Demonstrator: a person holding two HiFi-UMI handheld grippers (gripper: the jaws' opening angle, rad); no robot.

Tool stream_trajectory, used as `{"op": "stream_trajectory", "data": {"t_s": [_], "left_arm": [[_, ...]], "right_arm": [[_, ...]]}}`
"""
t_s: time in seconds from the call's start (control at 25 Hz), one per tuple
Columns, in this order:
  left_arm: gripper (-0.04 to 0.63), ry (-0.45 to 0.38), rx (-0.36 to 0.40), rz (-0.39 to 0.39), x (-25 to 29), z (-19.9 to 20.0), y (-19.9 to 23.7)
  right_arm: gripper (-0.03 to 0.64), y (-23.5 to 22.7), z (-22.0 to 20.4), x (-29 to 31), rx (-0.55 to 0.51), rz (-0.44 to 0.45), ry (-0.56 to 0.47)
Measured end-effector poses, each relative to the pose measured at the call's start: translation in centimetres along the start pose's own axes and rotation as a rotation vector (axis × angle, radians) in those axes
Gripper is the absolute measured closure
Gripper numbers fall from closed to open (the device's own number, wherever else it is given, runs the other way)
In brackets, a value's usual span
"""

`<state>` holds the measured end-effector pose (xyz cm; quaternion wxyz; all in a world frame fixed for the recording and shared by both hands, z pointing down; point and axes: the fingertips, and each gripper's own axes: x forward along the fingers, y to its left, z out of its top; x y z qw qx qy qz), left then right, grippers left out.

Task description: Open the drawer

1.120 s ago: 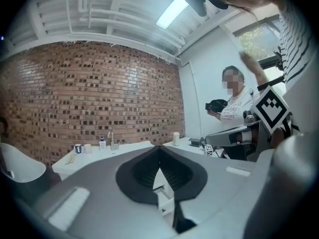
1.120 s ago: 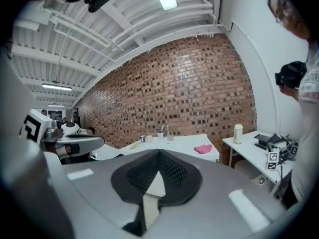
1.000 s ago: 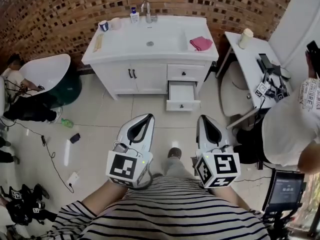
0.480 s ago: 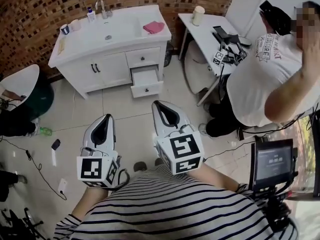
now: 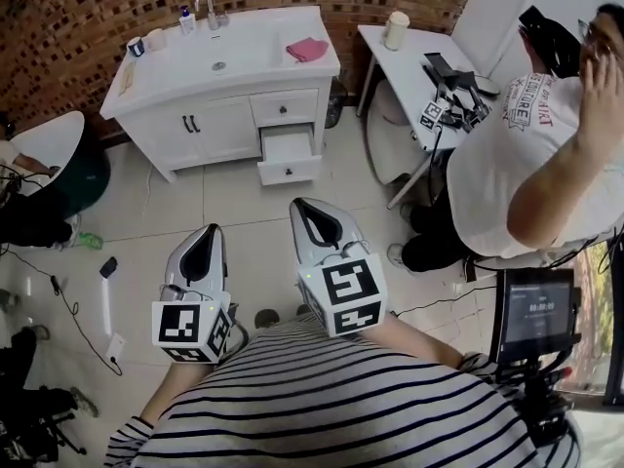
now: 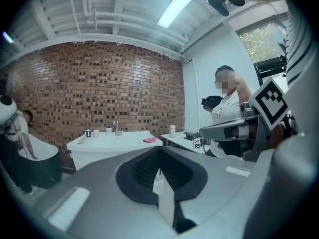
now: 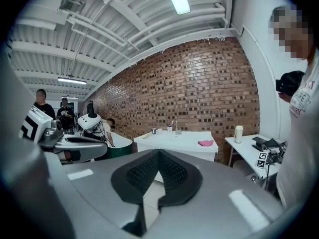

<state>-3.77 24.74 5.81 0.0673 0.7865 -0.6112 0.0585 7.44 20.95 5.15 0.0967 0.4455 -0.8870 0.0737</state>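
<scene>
Left gripper (image 5: 207, 230) and right gripper (image 5: 301, 205) are hovering at the waist, jaws closed and empty. Well beyond, on the cabinet (image 5: 210, 133), the lower drawer (image 5: 289, 164) is standing pulled out and the upper drawer (image 5: 268, 109) shut. Advised: approach squarely, part jaws before the knob (image 5: 284, 108), pull straight.

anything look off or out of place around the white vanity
The lower drawer on the vanity stands pulled out while the drawer above is shut. A pink cloth lies crumpled on the countertop. Nothing looks spilled or broken.
</scene>
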Motion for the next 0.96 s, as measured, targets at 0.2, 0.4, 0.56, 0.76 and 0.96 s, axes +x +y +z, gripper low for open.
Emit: {"op": "stream_trajectory", "data": {"t_s": [0.2, 0.4, 0.56, 0.76, 0.96], "left_arm": [[0.580, 0.013, -0.008, -0.001, 1.1, 0.5, 0.6], [0.580, 0.018, -0.004, -0.027, 1.8, 0.4, 1.2], [0.580, 0.026, -0.013, -0.039, 2.5, 0.4, 1.6], [0.580, 0.026, -0.005, -0.051, 2.7, 0.7, 2.7], [0.580, 0.028, 0.011, -0.057, 3.1, 0.6, 3.6]], "right_arm": [[0.617, -0.2, 0.6, 1.2, 0.001, 0.016, 0.013], [0.617, 0.5, 0.4, 2.4, -0.001, 0.016, 0.021], [0.616, 0.4, 0.7, 3.1, -0.009, 0.008, 0.028], [0.617, 1.2, 1.0, 4.1, -0.010, -0.004, 0.032], [0.615, 1.3, 1.3, 4.7, -0.014, -0.015, 0.037]]}}
